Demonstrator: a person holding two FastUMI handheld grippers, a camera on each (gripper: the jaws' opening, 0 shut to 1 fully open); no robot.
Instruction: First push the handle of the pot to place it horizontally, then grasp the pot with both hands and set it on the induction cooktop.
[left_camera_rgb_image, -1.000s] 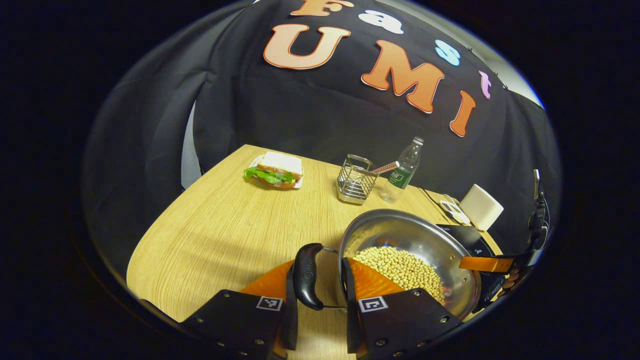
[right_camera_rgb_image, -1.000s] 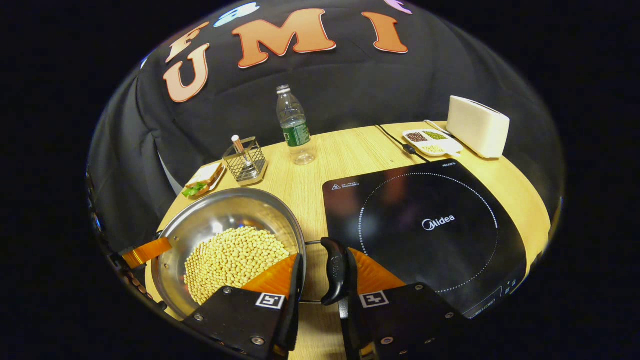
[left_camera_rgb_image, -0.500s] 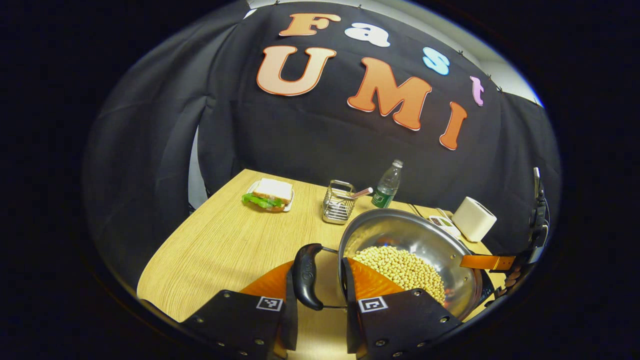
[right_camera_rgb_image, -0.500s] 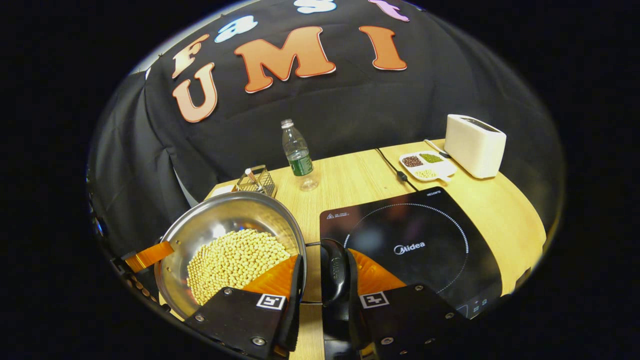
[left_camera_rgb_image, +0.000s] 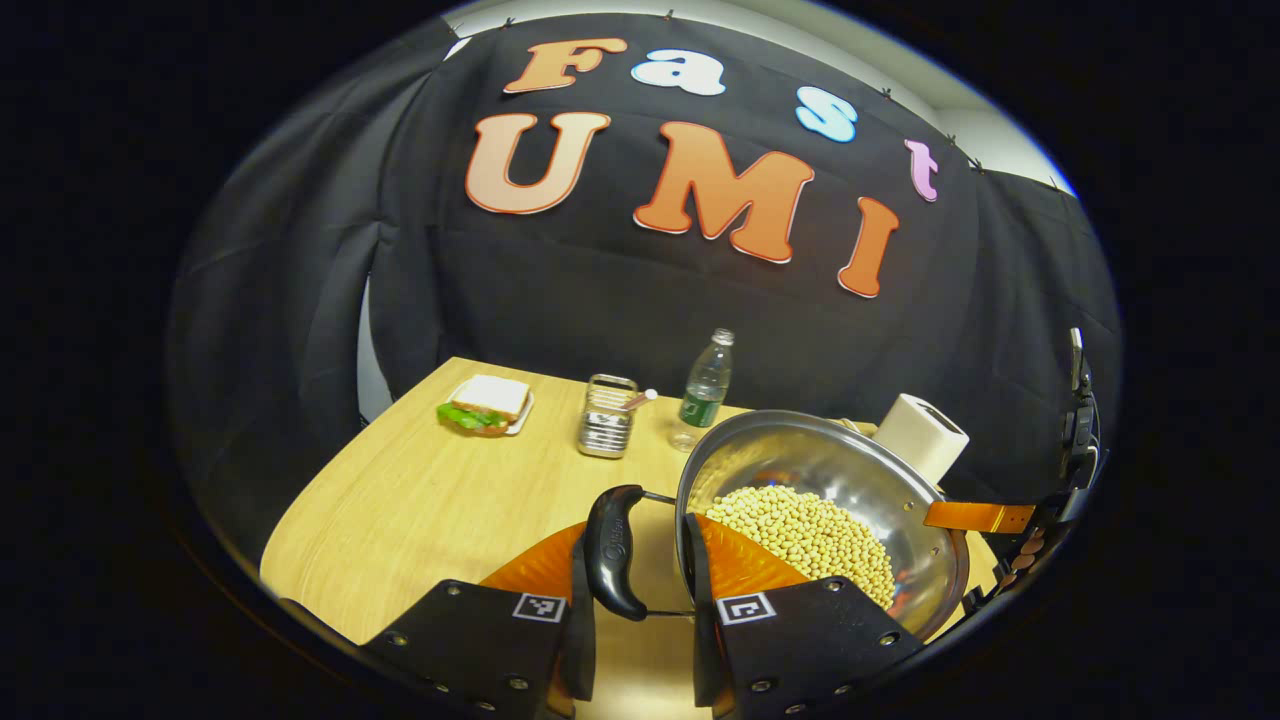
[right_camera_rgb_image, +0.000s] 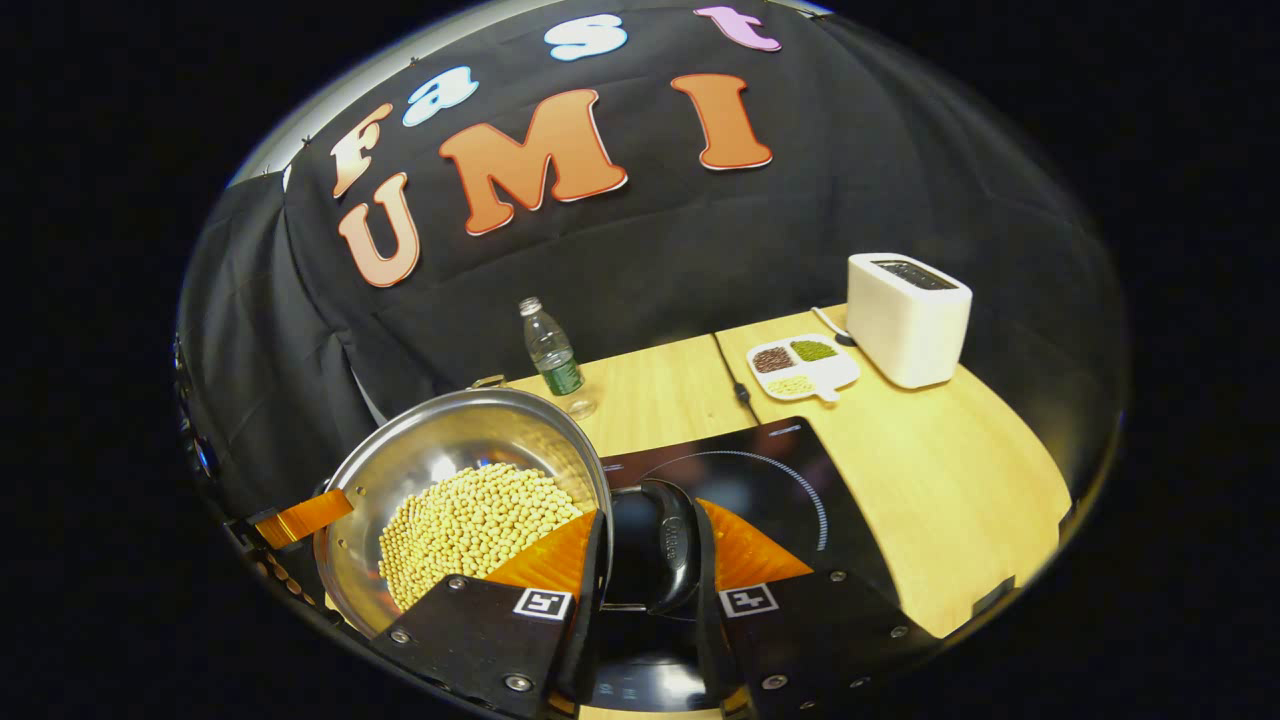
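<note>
Carrying a steel pot (left_camera_rgb_image: 820, 480) of soybeans (left_camera_rgb_image: 800, 530) by its two black side handles, one gripper on each.

Left gripper view: the left gripper (left_camera_rgb_image: 640, 600) is narrowed on the left handle (left_camera_rgb_image: 612, 550), both fingers pressing it; the pot sits just right of them, above the wooden table (left_camera_rgb_image: 430, 510), with a sandwich (left_camera_rgb_image: 482, 405), wire basket (left_camera_rgb_image: 608, 430), bottle (left_camera_rgb_image: 705, 390) and toaster (left_camera_rgb_image: 922, 435) behind. Right gripper view: the right gripper (right_camera_rgb_image: 645, 590) clamps the right handle (right_camera_rgb_image: 668, 545) likewise; the pot hangs at its left, its handle side over the near edge of the induction cooktop (right_camera_rgb_image: 770, 480); a sectioned dish (right_camera_rgb_image: 802, 365) lies beside the toaster.
</note>
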